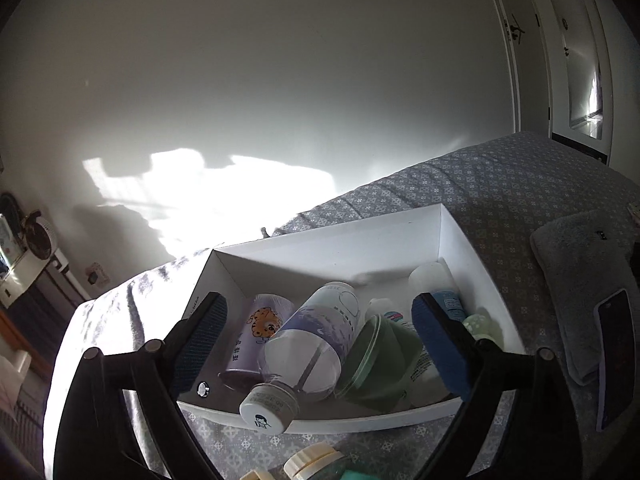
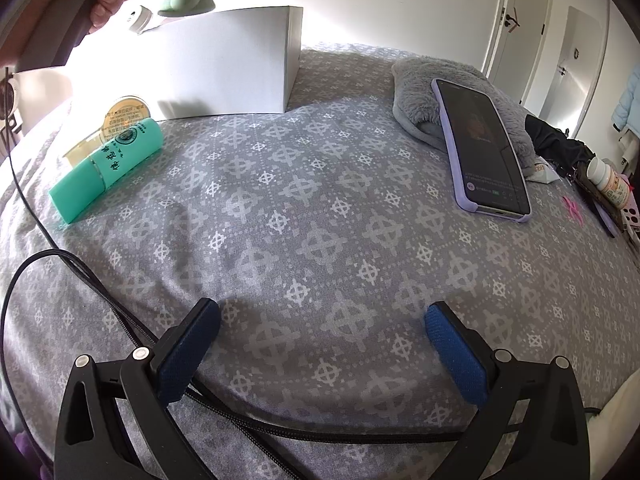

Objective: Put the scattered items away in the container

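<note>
White box (image 1: 456, 236) w/ bottles, left tool (image 1: 320, 332) spread above.

You are facing a plain white wall (image 1: 260, 80) with a bright patch of sunlight (image 1: 208, 196) low on it. A bed (image 2: 320, 220) under a grey patterned cover fills the foreground. White doors (image 2: 532, 40) stand at the right.

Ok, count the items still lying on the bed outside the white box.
2: a green tube and a round yellow-lidded jar behind it, both beside the white box. Others may be hidden.
</note>
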Available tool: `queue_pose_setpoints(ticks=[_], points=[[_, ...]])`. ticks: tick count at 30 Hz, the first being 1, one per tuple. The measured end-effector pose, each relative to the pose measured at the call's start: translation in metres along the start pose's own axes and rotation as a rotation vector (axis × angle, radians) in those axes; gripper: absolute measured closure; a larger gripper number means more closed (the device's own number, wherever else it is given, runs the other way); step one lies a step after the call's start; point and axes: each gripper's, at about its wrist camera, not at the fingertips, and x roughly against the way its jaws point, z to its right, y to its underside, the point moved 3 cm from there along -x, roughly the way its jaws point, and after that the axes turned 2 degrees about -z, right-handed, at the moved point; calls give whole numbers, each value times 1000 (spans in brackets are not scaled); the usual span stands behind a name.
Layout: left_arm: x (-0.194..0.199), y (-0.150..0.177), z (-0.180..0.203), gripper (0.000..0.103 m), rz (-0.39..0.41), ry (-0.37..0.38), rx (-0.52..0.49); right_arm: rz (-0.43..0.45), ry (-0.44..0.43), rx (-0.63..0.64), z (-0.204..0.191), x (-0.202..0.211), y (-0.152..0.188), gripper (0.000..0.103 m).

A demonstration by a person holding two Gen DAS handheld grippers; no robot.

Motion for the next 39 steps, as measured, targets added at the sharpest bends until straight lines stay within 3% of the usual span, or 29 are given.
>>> queue_pose_setpoints(ticks=[3,7,13,17,20,36,39], points=[[20,20,-18,1,8,-25,49,0,0,0,0,0,0,0],[34,59,-48,1,-44,-86,114,0,-1,-2,-1,1,1,0],[18,140,-79,1,-259,-154,148,0,0,-3,-1,1,1,0],[4,184,-88,1,-355,-220,101,0,0,-3,-1,1,1,0],[-4,210,-96,1,-420,-229,123,0,1,-3,-2,1,1,0],[0,232,-109,0,-344,-137,224,-18,-2,-5,-1,0,-4,0],[-1,237,-114,0,-343,-101,270,-46,-68,-37,-2,12,-19,0]])
